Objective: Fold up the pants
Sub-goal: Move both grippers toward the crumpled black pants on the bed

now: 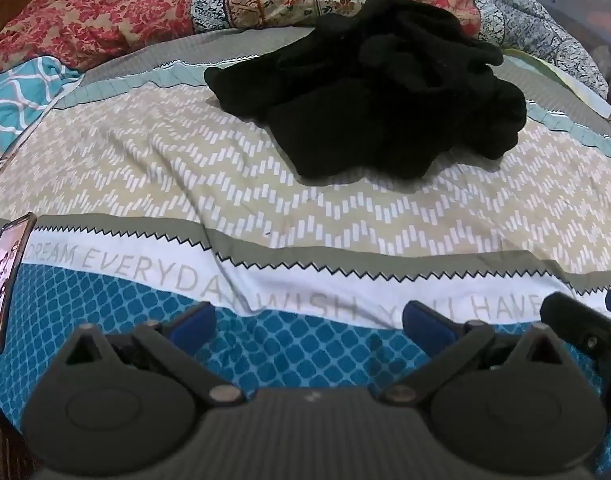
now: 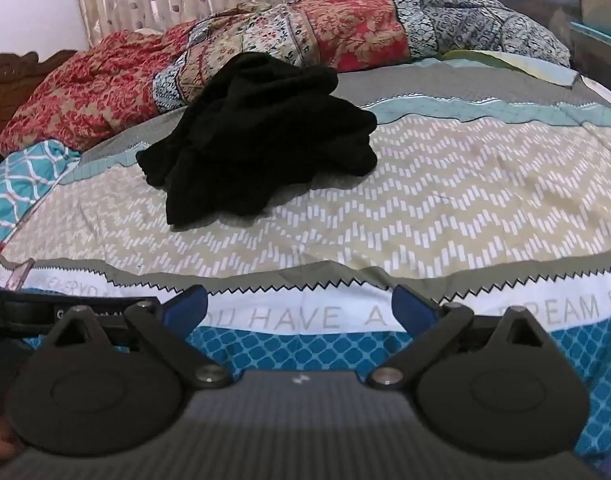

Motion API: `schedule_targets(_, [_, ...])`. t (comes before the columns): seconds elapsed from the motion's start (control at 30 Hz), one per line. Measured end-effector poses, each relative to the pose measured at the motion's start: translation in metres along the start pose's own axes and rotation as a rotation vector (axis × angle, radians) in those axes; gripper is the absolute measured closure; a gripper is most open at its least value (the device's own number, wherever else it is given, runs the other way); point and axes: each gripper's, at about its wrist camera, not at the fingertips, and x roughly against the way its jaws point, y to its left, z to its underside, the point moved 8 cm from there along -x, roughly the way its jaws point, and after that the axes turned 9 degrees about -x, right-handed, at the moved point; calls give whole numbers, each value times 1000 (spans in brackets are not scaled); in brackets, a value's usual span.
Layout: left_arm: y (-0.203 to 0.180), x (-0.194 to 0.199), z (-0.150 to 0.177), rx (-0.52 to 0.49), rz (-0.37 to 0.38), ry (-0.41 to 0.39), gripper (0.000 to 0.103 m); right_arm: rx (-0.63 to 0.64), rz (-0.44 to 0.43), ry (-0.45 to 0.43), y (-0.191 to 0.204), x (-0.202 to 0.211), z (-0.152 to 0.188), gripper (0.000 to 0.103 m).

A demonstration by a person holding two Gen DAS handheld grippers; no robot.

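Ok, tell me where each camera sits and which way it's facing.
Left wrist: on the left gripper, low over the bedspread, looking at the black pants; own open jaws show, phone at left.
Right wrist: on the right gripper, same heading; own open jaws show.
Shared: pants, bedspread, floral quilt.

Left gripper point(image 1: 307, 322): jaws spread wide, blue fingertips point(image 1: 193, 322) well apart, nothing between them, held low and level. Right gripper point(image 2: 299, 306): same pose, jaws wide, blue fingertips point(image 2: 411, 306) clear of contact. Each gripper shows at the edge of the other's view, side by side.
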Motion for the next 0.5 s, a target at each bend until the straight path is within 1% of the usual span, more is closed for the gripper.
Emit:
schedule_targets(0.1, [-1,3,1,-5,1,-6,0,-15,5,-12,-4,-1,-4,5])
schedule_targets(0.13, [-1,4,2,-6,2,-7,0,-24,2,-20,-6,5,-3,5])
schedule_targets(0.2, [-1,5,2,-6,2,-9,0,-33,4,-16,-6,6,-5,5])
schedule_targets(0.27, [-1,6,2,-6,3,-11,0,-44,-8,-32,-3,7,-4,5])
schedule_targets(0.5, [-1,7,5,-11,5,-10,0,-45,-1,-19,-4,7,-4,5])
